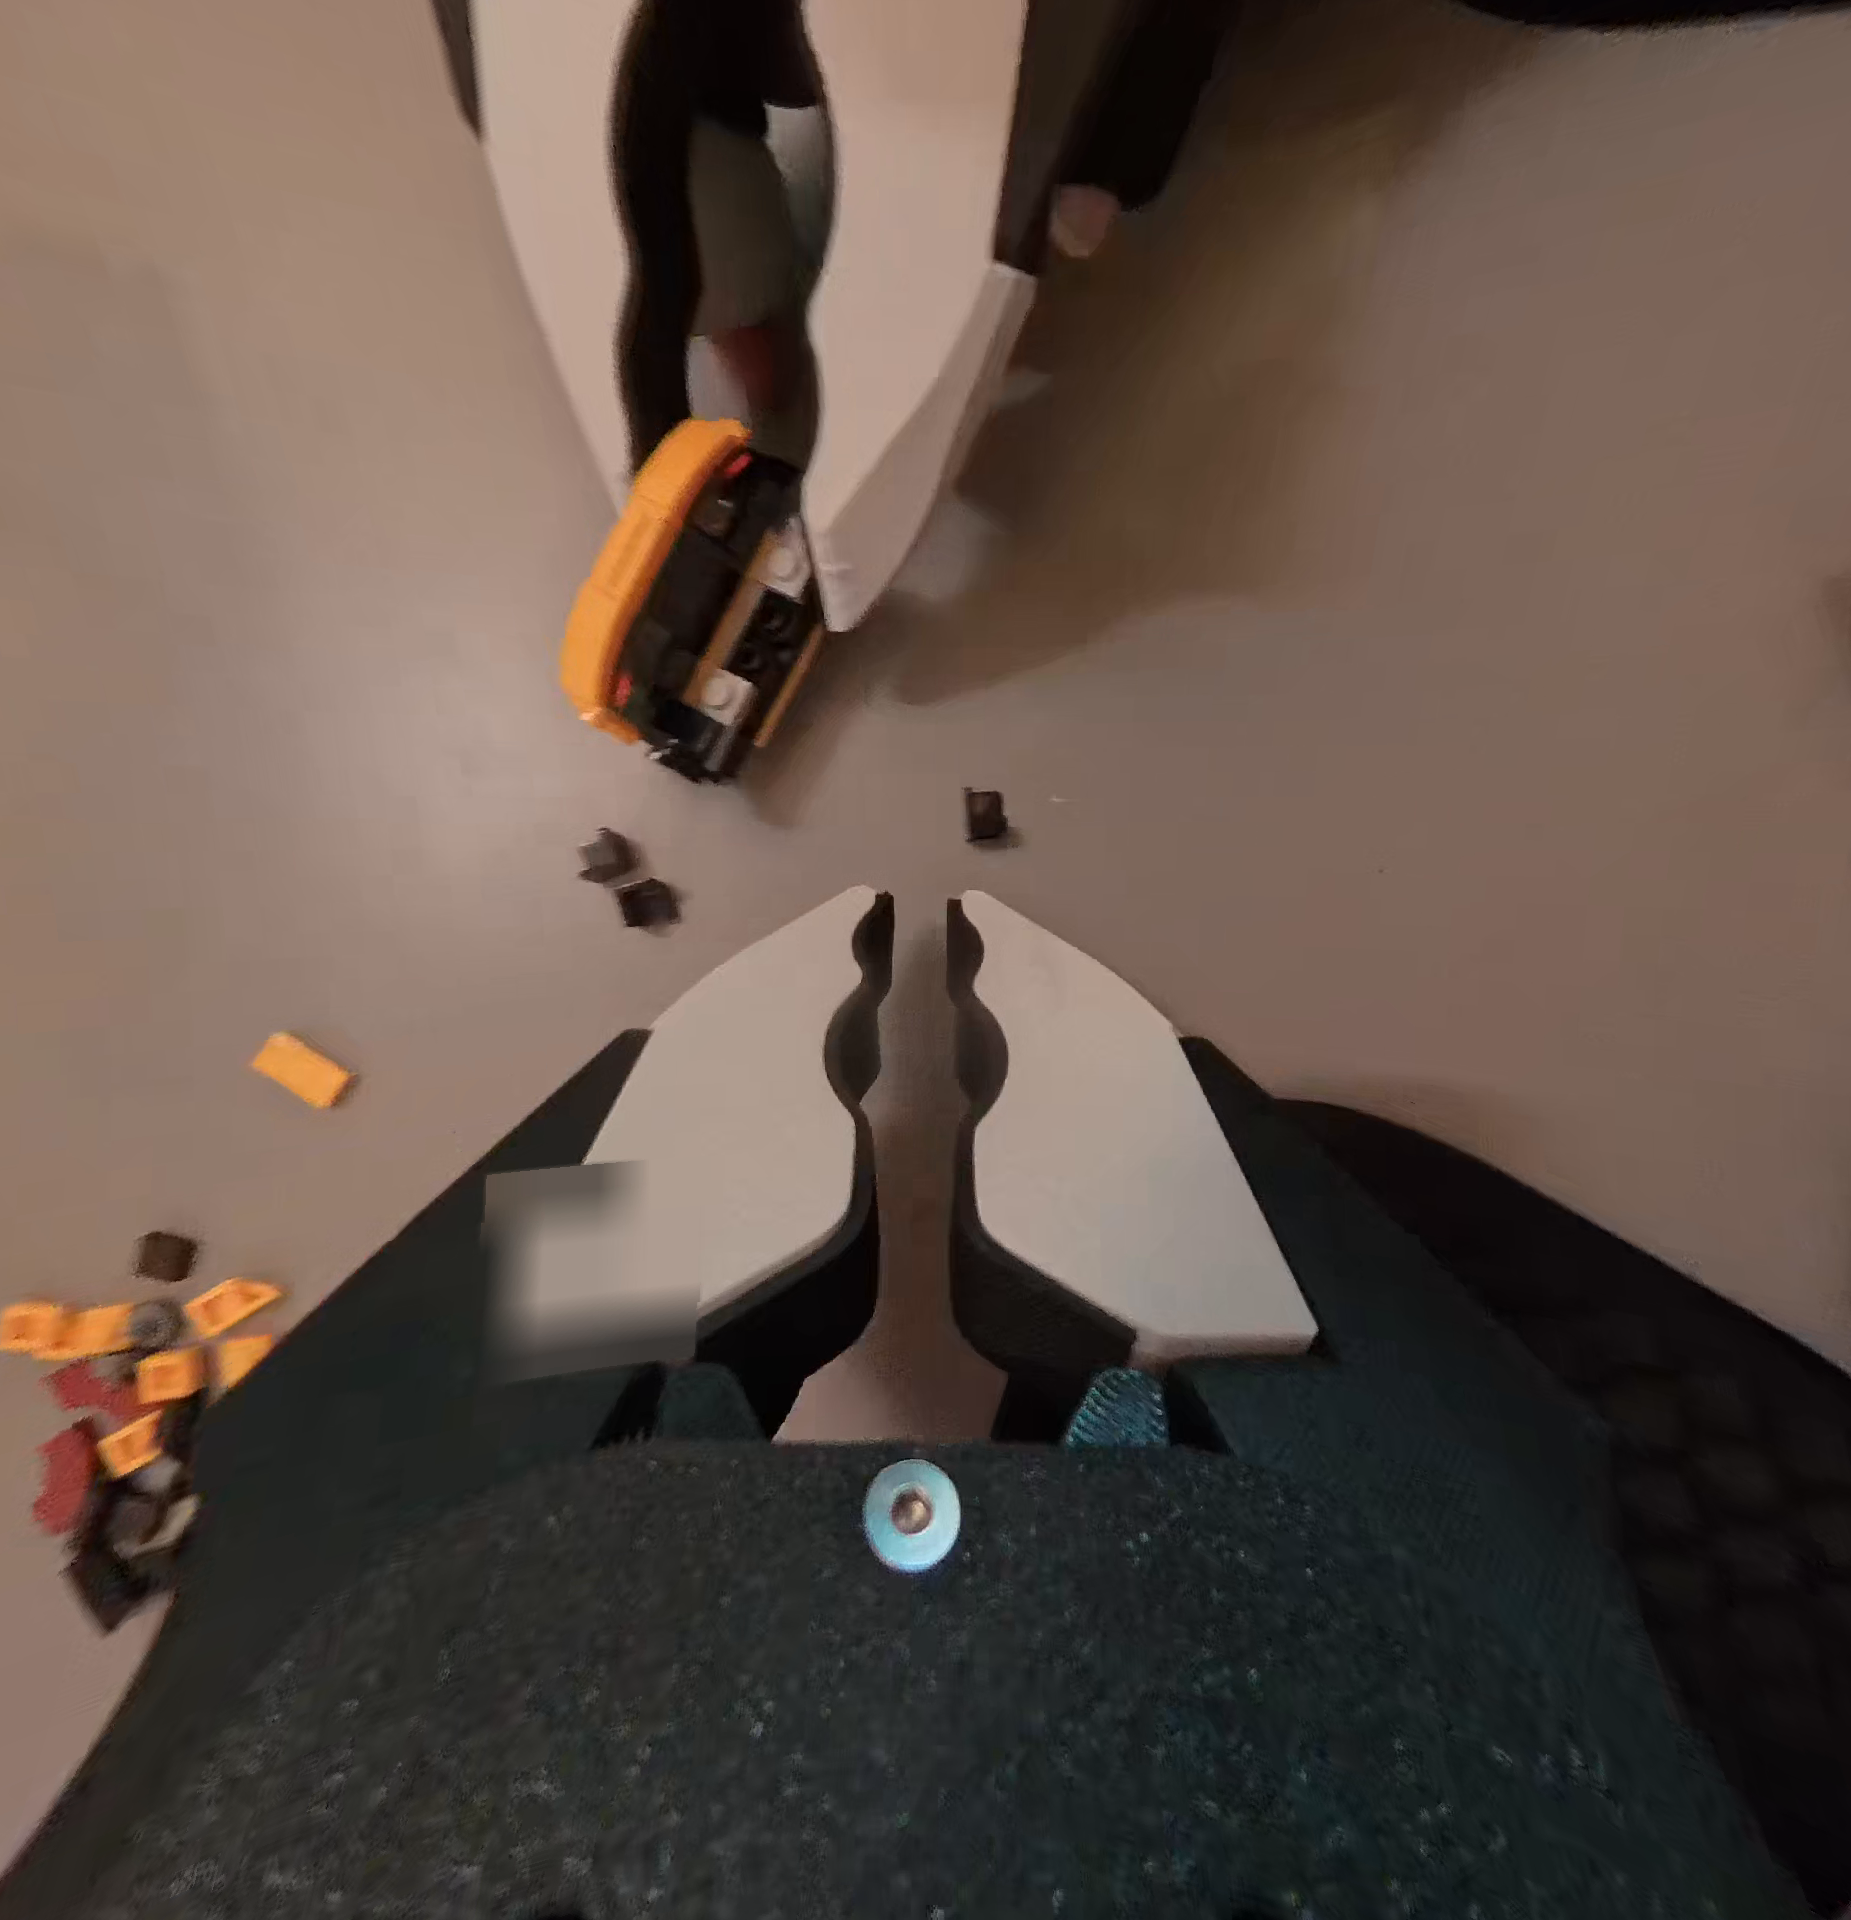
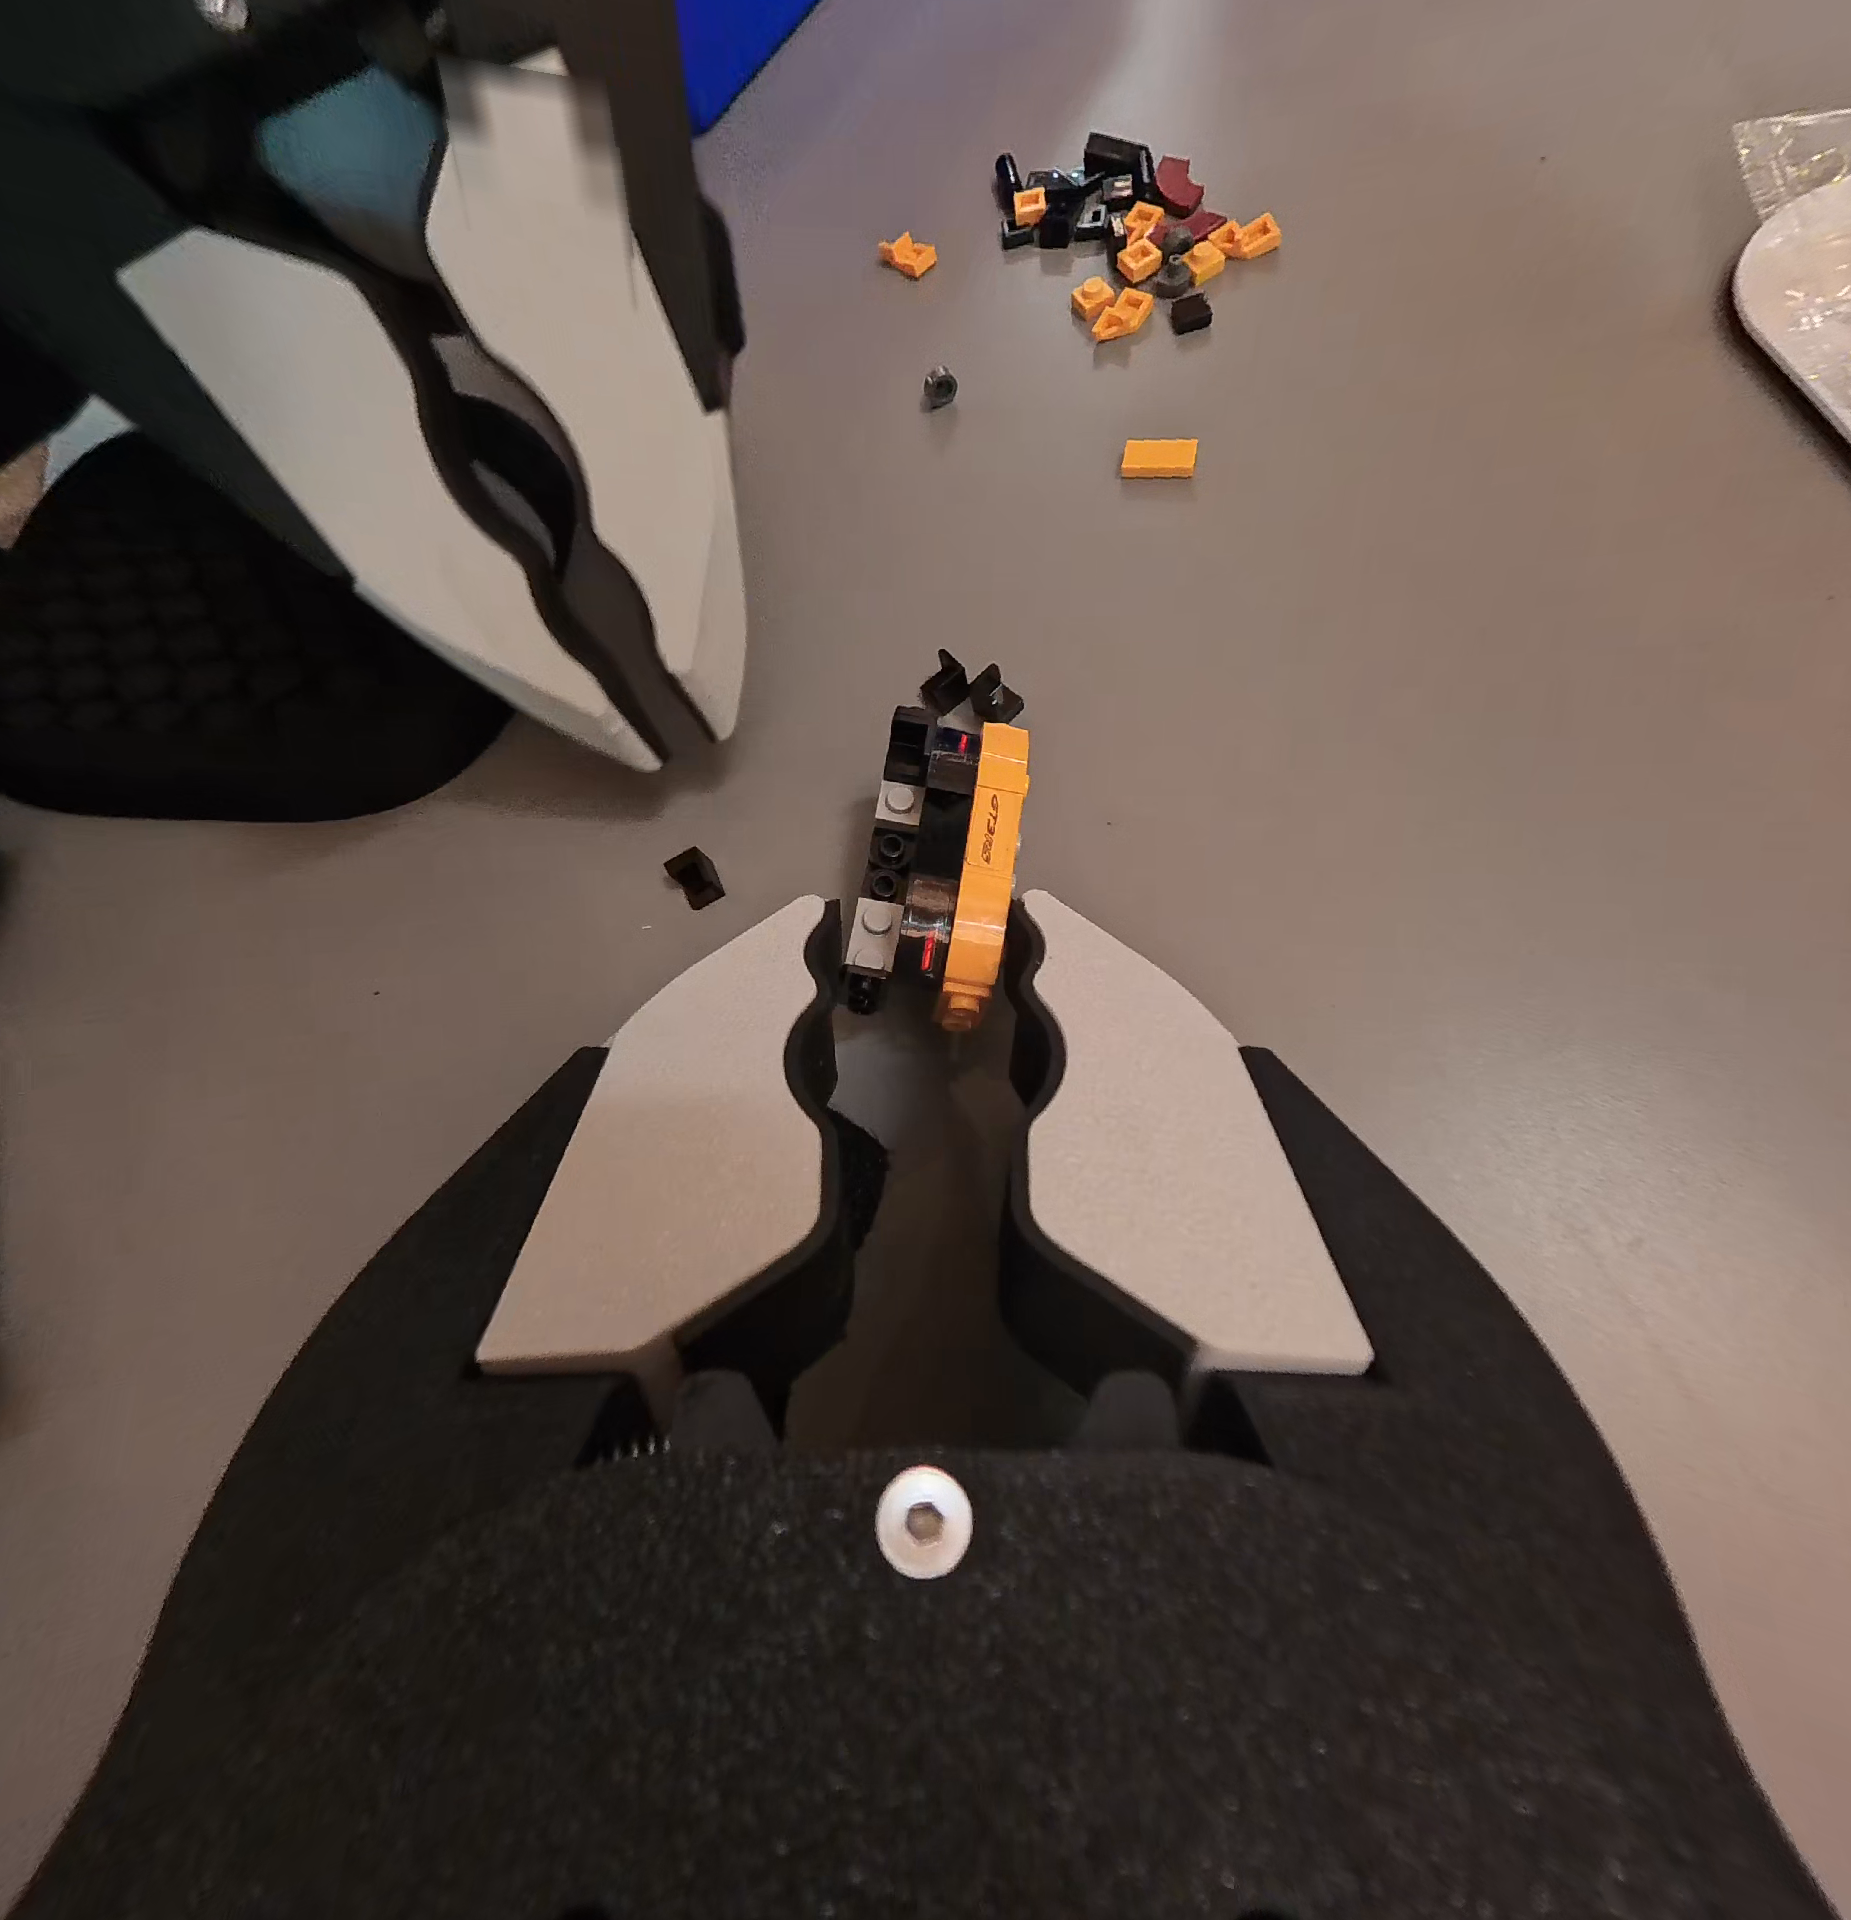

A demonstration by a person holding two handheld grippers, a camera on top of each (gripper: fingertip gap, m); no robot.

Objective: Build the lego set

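An orange and black lego assembly (image 2: 931,862) is clamped on edge between the fingers of my right gripper (image 2: 923,909), just above the grey table (image 2: 1420,935). It also shows in the left wrist view (image 1: 692,592), held by the right gripper (image 1: 739,540) coming in from the top. My left gripper (image 1: 919,904) is empty, its jaws nearly together with a thin gap, hovering over the table short of the assembly. In the right wrist view the left gripper (image 2: 682,748) hangs at upper left. Small black pieces (image 1: 988,816) (image 1: 625,878) lie between the grippers.
A pile of orange, black and dark red pieces (image 2: 1139,229) (image 1: 121,1382) lies further off, with an orange plate (image 2: 1158,458) (image 1: 303,1070) and a small grey round piece (image 2: 940,385) nearby. A clear plastic bag on a white tray (image 2: 1814,312) is at the right edge. A black chair (image 2: 173,644) is beyond the table's left edge. Across from one pair of fingers to the other is roughly 6 cm. My left gripper's tips are some 11 cm from the orange plate (image 1: 303,1070). It turns up in the right wrist view (image 2: 1155,451) as well.
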